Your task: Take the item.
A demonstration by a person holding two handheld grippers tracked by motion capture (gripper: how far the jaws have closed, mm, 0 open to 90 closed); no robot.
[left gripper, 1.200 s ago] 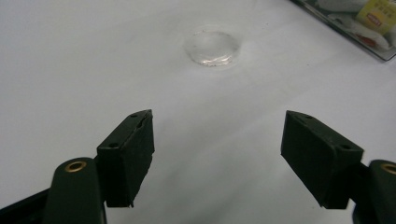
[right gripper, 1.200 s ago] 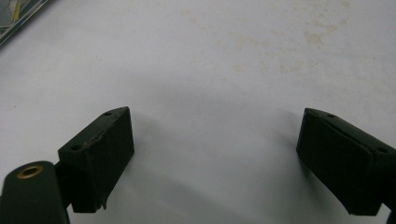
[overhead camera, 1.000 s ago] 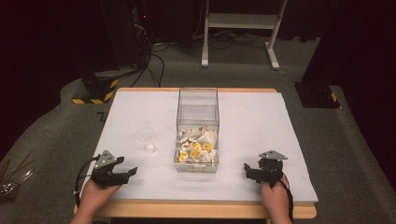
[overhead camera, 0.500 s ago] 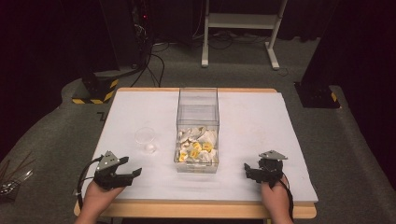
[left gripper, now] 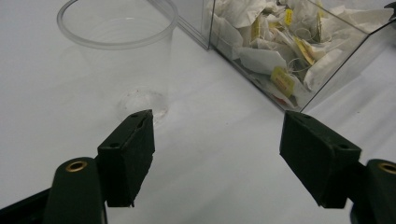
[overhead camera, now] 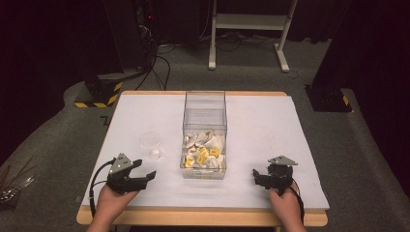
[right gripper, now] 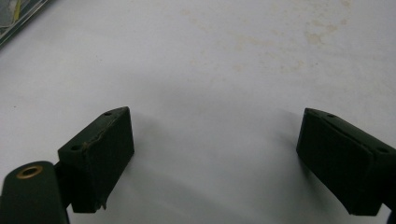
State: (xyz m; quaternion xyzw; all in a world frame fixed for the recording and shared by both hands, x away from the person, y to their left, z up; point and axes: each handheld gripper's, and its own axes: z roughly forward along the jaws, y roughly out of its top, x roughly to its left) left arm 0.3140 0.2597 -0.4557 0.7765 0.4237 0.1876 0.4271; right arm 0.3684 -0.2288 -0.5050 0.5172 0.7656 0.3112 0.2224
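The clear plastic cup (overhead camera: 151, 144) stands upright on the white counter (overhead camera: 270, 125), toward the left edge and a little nearer the near edge than the far one. In the left gripper view the cup (left gripper: 122, 56) sits just ahead of the left jaw, apart from it, with its base close to the jaw's tip.

Just beside the cup, toward the counter's middle, stands a tall clear box (overhead camera: 205, 133), open at the top. Its lower part holds a heap of white tea bags with yellow tags (overhead camera: 203, 153); the left gripper view shows the tea bags (left gripper: 275, 46) pressed against the clear wall.

The left tool (overhead camera: 142, 178) hovers near the near-left corner, held by the left hand (overhead camera: 112, 203), angled toward the cup and the box. Its jaws stand wide apart with nothing between them.

The right tool (overhead camera: 261, 176) is near the near-right corner, in the right hand (overhead camera: 286, 205), well apart from the box. Its jaws are also spread wide, over bare counter with faint brownish stains (right gripper: 299, 32).
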